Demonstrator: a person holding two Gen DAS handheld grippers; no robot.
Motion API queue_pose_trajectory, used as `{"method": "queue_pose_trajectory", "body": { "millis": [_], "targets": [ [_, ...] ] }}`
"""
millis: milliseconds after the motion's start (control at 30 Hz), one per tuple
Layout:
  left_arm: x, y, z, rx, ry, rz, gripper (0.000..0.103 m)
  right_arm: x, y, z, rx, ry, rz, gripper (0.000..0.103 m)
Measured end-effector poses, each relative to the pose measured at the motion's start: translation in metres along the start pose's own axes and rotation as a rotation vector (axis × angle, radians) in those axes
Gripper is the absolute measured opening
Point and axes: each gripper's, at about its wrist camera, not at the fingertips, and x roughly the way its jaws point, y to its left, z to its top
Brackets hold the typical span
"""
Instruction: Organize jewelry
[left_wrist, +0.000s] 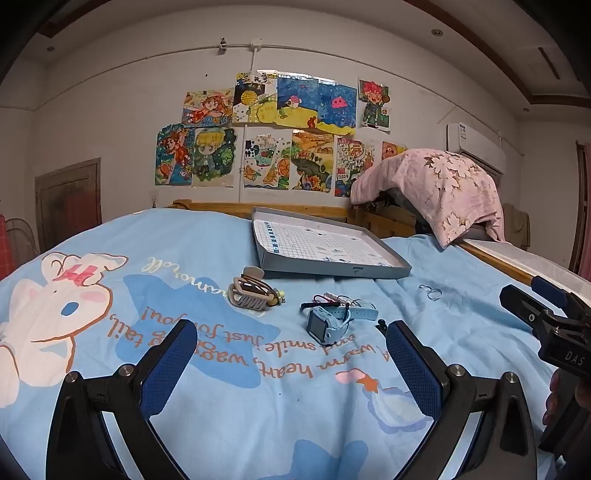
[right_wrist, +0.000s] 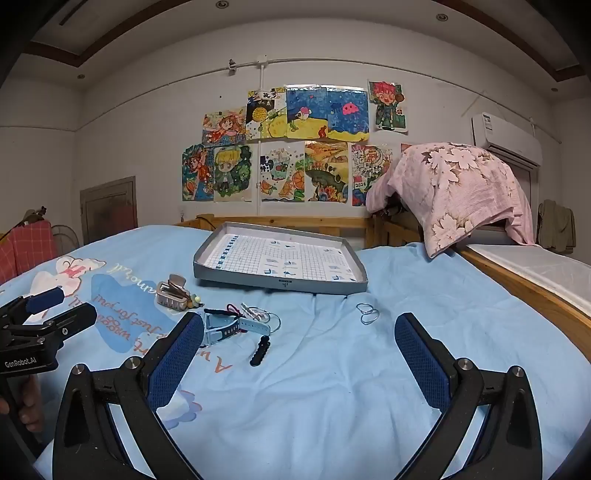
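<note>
A shallow grey box lid (left_wrist: 369, 271) (right_wrist: 280, 282) with grid paper inside lies on the blue bedsheet. In front of it lie a beige hair claw clip (left_wrist: 249, 293) (right_wrist: 171, 293), a light blue smartwatch (left_wrist: 325, 323) (right_wrist: 225, 326) among thin bracelets and hair ties (right_wrist: 258, 314), a small black clip (right_wrist: 260, 350) and thin wire rings (left_wrist: 430, 291) (right_wrist: 369, 314). My left gripper (left_wrist: 291, 354) is open and empty, just short of the watch. My right gripper (right_wrist: 299, 350) is open and empty, over the sheet between the black clip and the rings.
A pink floral cloth (left_wrist: 443, 188) (right_wrist: 461, 192) drapes over something at the wooden bed rail (right_wrist: 517, 280) on the right. Drawings cover the far wall. Each gripper shows at the edge of the other's view, the right one (left_wrist: 546, 317) and the left one (right_wrist: 40, 325).
</note>
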Motion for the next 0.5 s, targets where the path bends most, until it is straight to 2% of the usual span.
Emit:
{"method": "queue_pose_trajectory", "body": {
  "millis": [500],
  "targets": [
    [-0.0011, -0.0002, 0.0001, 0.003, -0.005, 0.003, 0.103, -0.0015, 0.0012, -0.0006, 0.001, -0.002, 0.001, 0.102]
  ]
}}
